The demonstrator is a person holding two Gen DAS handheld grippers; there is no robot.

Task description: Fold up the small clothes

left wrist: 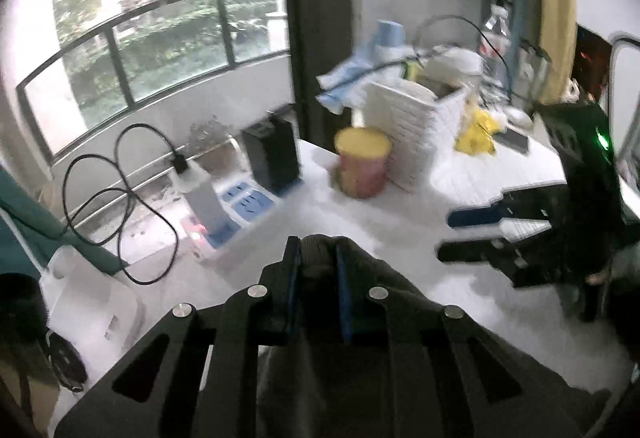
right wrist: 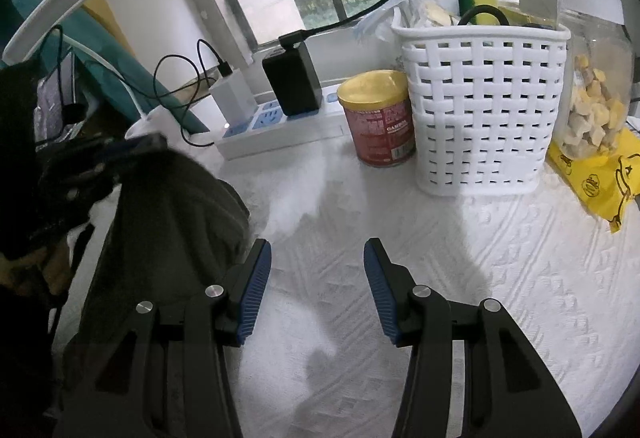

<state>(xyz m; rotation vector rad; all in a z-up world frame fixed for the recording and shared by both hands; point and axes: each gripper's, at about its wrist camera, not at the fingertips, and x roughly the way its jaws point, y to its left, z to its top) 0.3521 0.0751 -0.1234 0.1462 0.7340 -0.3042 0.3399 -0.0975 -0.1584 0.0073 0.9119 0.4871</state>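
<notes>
White textured tabletop (right wrist: 440,278) by window | my left gripper (left wrist: 316,258) clenched on dark garment (right wrist: 168,222), right gripper (right wrist: 316,258) released, empty | risk: one-sided lift drags cloth toward far-edge power strip (right wrist: 280,130), can (right wrist: 380,118).

- White woven basket (right wrist: 484,110) stands beside the yellow-lidded can (right wrist: 378,118).
- Power strip (right wrist: 276,128) carries a black adapter (right wrist: 292,78).
- Yellow bag (right wrist: 592,174) lies right.

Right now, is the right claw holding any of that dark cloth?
No. The right claw stands open over the bare white tablecloth, with the dark cloth off to its side.
</notes>
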